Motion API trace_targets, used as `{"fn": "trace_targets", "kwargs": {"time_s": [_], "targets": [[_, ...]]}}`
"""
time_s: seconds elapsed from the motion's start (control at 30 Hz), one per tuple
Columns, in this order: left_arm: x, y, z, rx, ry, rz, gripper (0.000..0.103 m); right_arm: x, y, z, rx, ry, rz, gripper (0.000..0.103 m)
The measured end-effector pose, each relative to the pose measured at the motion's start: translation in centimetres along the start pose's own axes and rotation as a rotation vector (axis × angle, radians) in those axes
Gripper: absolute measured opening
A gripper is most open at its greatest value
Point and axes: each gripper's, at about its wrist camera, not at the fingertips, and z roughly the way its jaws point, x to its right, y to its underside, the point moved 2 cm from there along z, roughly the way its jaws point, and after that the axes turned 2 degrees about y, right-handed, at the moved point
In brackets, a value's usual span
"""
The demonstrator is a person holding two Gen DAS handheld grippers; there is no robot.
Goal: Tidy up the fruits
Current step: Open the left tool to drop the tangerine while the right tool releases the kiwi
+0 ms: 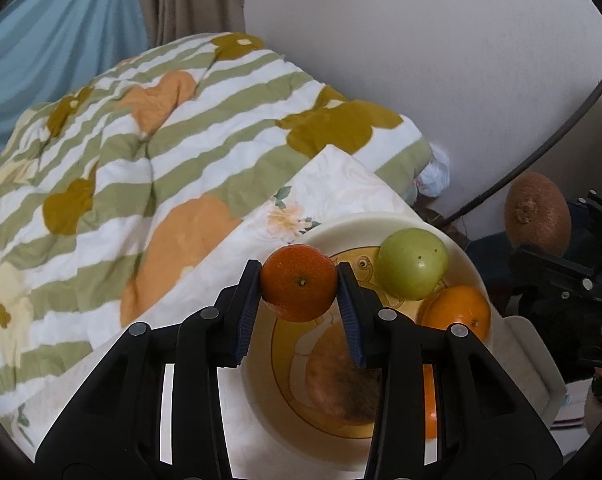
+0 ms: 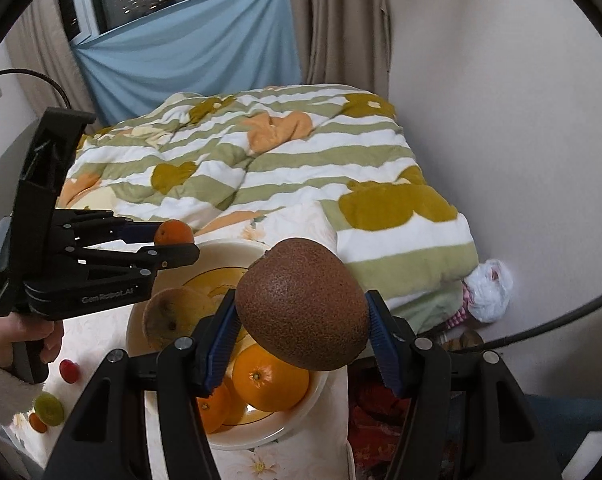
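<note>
I'm clamping a small tangerine [image 1: 298, 282] in my left gripper [image 1: 299, 280] right over the bowl [image 1: 341, 228], squeezing a big brown kiwi [image 2: 303, 306] in my right gripper [image 2: 301, 320] above the bowl's near edge, green apple [image 1: 413, 263] and orange [image 1: 459, 312] sitting inside, striped blanket [image 1: 141, 152] lying behind

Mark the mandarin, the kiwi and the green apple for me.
mandarin [image 1: 298, 282], left wrist view, centre of its skin.
kiwi [image 2: 303, 314], right wrist view, middle of its fuzzy side.
green apple [image 1: 413, 263], left wrist view, centre of its face.
</note>
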Motion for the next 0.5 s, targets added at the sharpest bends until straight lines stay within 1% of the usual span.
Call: {"fn": "trace_targets", "kwargs": {"time_s": [0.2, 0.3, 0.37, 0.4, 0.43, 0.47, 0.5], "targets": [[-0.2, -0.1, 0.1, -0.001, -0.005, 0.028, 0.045, 0.5, 0.3, -0.2, -0.001, 0.016, 0.056, 0.057], [-0.4, -0.2, 0.2, -0.013, -0.005, 0.04, 0.045, 0.3, 0.4, -0.4, -0.002, 0.026, 0.057, 0.057], [-0.7, -0.2, 0.1, -0.011, -0.011, 0.038, 0.048, 0.2, 0.5, -0.4, -0.002, 0.031, 0.057, 0.057], [-0.8, -0.2, 0.0, -0.011, -0.01, 0.038, 0.052, 0.1, 0.5, -0.4, -0.002, 0.032, 0.06, 0.057], [-1.0, -0.1, -0.2, -0.007, -0.015, 0.037, 0.073, 0.1, 0.5, -0.5, -0.002, 0.033, 0.062, 0.057], [-1.1, -0.1, -0.3, -0.002, -0.02, 0.034, 0.1, 0.0, 0.5, -0.5, -0.002, 0.032, 0.062, 0.057], [-1.4, -0.1, -0.8, 0.02, -0.024, 0.025, 0.103, 0.0, 0.5, -0.5, -0.002, 0.032, 0.06, 0.057]]}}
